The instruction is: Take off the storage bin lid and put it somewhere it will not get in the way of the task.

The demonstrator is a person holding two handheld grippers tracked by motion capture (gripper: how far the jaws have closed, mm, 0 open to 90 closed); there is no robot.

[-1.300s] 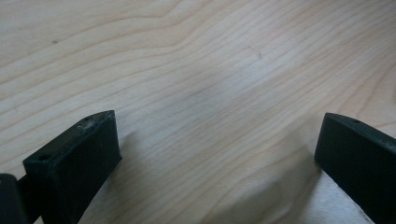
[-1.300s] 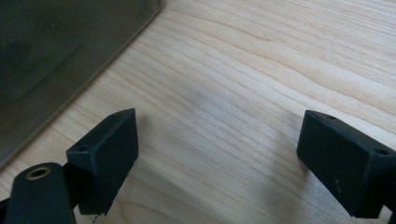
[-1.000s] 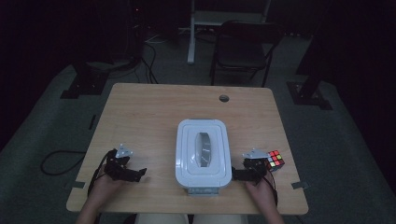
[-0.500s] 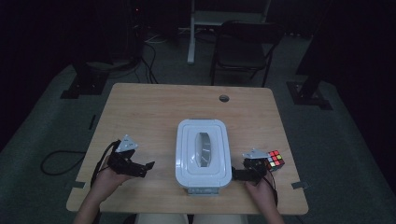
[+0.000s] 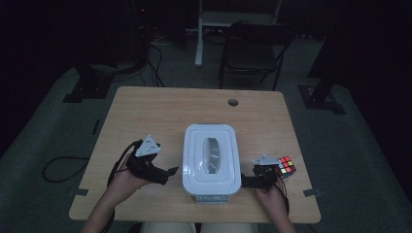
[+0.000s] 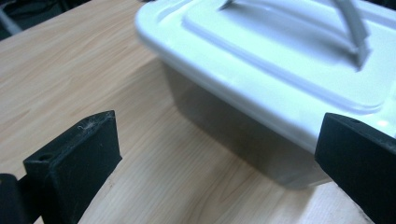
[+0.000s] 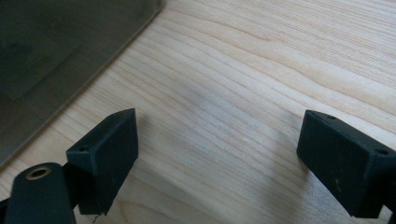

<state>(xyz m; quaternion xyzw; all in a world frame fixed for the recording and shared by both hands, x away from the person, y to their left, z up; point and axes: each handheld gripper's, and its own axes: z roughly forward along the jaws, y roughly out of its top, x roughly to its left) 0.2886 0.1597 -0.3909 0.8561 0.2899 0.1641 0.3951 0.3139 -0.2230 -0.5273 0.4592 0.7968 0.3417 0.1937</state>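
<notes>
Wooden table (image 5: 145, 111) held a lidded white box (image 5: 212, 158), untouched; left gripper (image 6: 219, 154) and right gripper (image 7: 217, 154) flanked it, jaws spread wide, gripping nothing

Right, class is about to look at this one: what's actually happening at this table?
A person sits at a wooden table holding a two-jaw gripper in each hand. A white lidded box with a handle on its lid stands in the middle. The left gripper is at the box's left side, jaws open and pointed at it, not touching. The right gripper rests open by the box's right side, gripping nothing. A colour puzzle cube lies just beyond the right gripper. The lid is on.
</notes>
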